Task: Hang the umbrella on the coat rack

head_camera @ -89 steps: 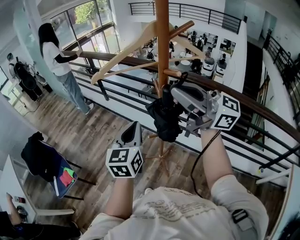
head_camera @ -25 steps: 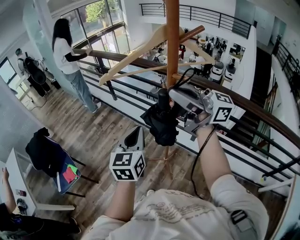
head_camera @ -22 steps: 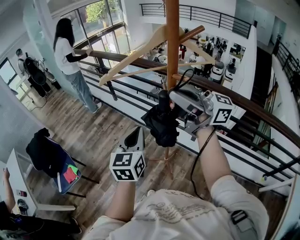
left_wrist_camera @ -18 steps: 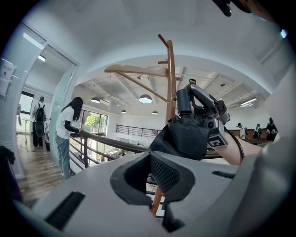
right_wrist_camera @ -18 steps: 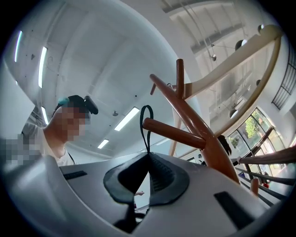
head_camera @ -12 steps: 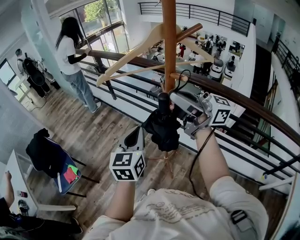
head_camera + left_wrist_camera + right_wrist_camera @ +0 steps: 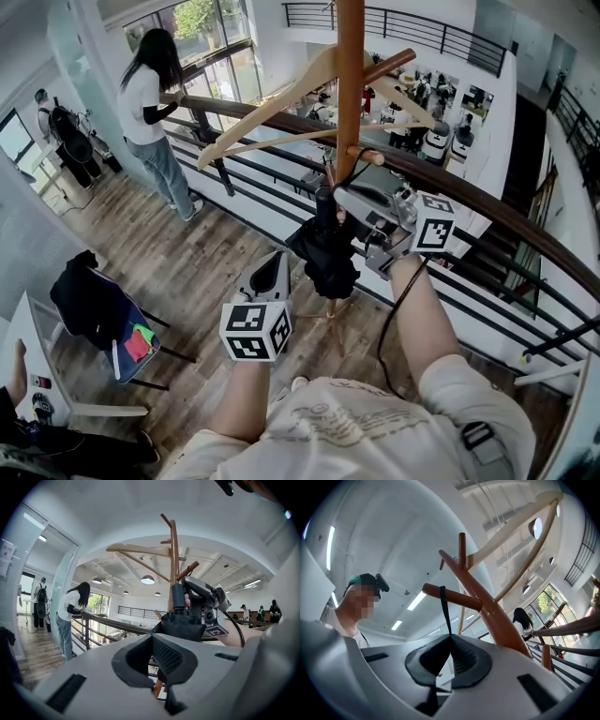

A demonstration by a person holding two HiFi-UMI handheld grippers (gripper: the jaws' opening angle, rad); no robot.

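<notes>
A folded black umbrella (image 7: 328, 253) hangs beside the wooden coat rack pole (image 7: 349, 84). Its thin black strap (image 7: 445, 606) runs up from my right gripper (image 7: 450, 638) and lies over a short peg (image 7: 450, 596) of the rack. The right gripper (image 7: 349, 192) is shut on that strap, just under the peg (image 7: 366, 155). In the left gripper view the umbrella (image 7: 180, 623) and the right gripper (image 7: 201, 597) show straight ahead. My left gripper (image 7: 272, 258) stays lower, below and left of the umbrella, jaws together with nothing between them.
A wooden clothes hanger (image 7: 272, 108) hangs high on the rack. A dark handrail (image 7: 487, 206) with black bars runs behind the rack, with a drop beyond it. A person (image 7: 155, 103) leans on the rail at far left. A chair with dark clothes (image 7: 94, 309) stands at lower left.
My right gripper has sunk a little with the umbrella, bringing the strap down by the peg. The left gripper has kept still. The person at the rail has shifted.
</notes>
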